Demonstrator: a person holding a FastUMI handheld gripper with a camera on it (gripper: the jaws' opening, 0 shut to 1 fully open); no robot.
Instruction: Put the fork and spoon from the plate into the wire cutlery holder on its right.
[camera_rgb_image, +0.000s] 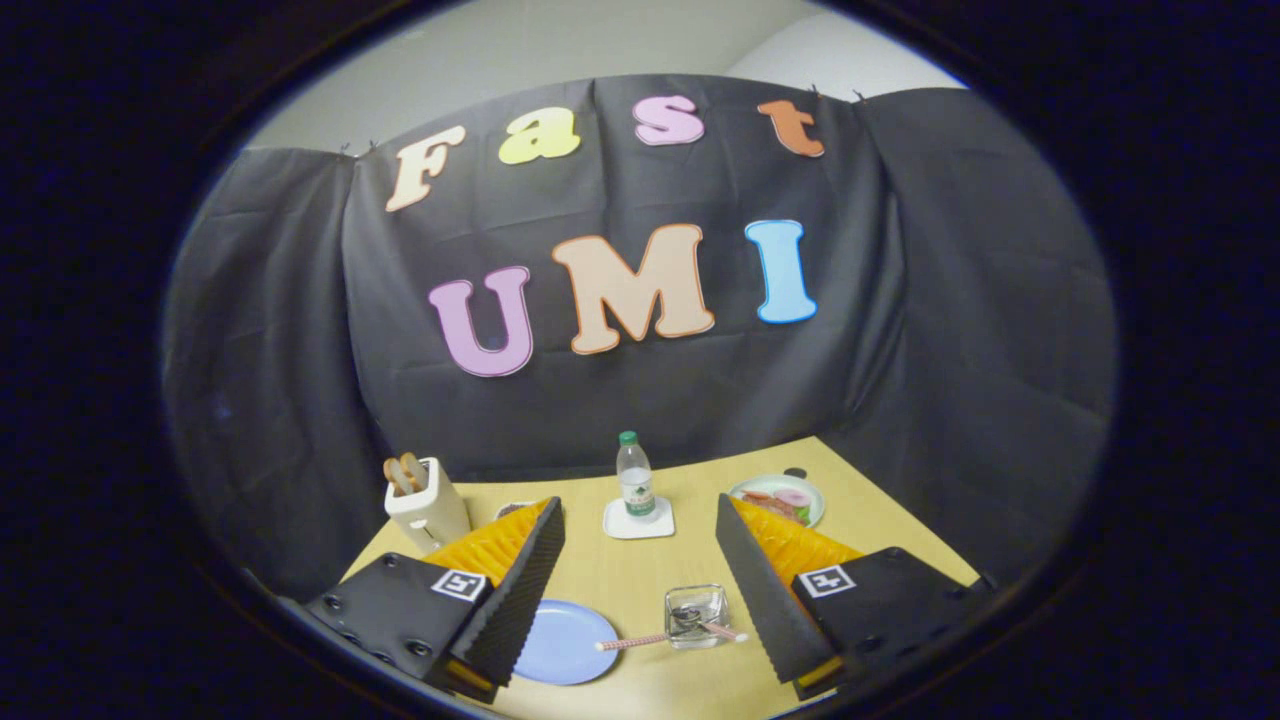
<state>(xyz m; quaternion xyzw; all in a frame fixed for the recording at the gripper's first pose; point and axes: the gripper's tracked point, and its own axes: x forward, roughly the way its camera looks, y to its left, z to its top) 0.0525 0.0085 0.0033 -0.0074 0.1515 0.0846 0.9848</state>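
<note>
The gripper (640, 560) hovered above the wooden counter (620, 560) with its jaws wide apart and holding nothing. Between them lay a blue plate (562, 640) and, just to its right, a clear holder (696, 615) with a pink-handled utensil (640, 641) lying across it. Beyond stood a water bottle (634, 475) on a white coaster (638, 520), a toaster (425, 500) and a plate of food (780, 498).

Blue plate (560, 640), cream toaster (430, 510), green-capped bottle (634, 476).

tongs (640, 560) spread wide, blue plate (560, 640), wire holder (697, 615) between them
</note>
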